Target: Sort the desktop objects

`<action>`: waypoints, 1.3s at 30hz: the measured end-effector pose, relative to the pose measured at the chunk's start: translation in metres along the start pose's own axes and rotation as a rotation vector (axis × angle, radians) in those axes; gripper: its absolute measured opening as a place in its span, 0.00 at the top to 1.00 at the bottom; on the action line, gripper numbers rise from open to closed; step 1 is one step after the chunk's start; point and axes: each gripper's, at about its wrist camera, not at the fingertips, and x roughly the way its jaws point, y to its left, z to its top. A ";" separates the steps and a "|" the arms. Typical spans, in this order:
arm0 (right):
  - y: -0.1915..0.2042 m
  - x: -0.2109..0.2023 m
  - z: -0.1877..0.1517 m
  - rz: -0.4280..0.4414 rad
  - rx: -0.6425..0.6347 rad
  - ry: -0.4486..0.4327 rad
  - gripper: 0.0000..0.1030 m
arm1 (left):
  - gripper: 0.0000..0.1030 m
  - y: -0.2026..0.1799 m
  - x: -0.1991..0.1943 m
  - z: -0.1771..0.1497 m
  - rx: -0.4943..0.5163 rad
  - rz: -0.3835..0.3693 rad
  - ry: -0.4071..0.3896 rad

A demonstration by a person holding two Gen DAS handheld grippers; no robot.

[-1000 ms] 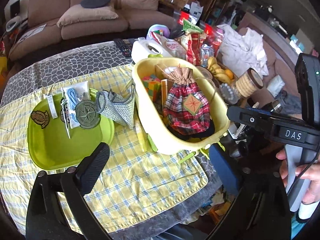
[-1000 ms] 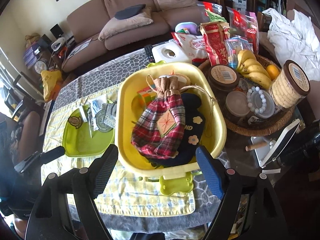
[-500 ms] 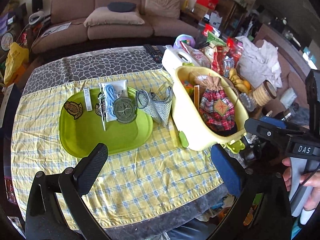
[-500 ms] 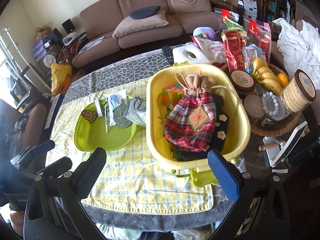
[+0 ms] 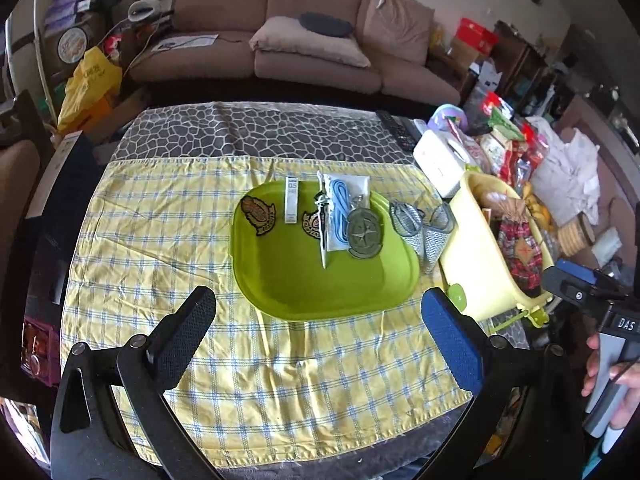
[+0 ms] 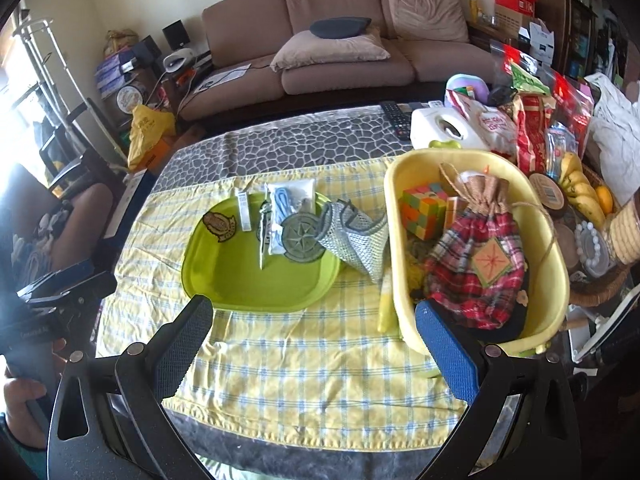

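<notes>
1. The left gripper [image 5: 318,332] has swung away from the yellow tub [image 5: 486,276]; the green tray [image 5: 320,280] now lies straight ahead between its fingers, the tub beyond the blue finger
2. The right gripper [image 6: 314,344] has pulled back and shifted; the tub [image 6: 548,264] that lay between its fingers now sits past the blue finger [image 6: 446,354], checked cloth [image 6: 304,364] between them

tray [image 6: 256,288] left of basin [image 6: 556,264] | pouch [image 6: 476,264] in basin

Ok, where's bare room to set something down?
Free: near half of the green tray, and checked cloth left of and in front of it. Crowded: tray's far side, the yellow tub, and the table's right end beyond it.
</notes>
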 end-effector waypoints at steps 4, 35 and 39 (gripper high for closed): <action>0.018 0.024 0.003 0.035 -0.010 0.011 0.01 | 0.00 0.028 0.014 -0.003 -0.047 0.000 0.011; 0.029 0.195 0.018 0.043 0.105 -0.016 0.63 | 0.21 0.032 0.172 0.007 0.011 -0.019 0.080; 0.024 0.207 0.021 0.005 0.083 -0.010 0.65 | 0.28 0.022 0.200 0.023 0.027 -0.037 0.141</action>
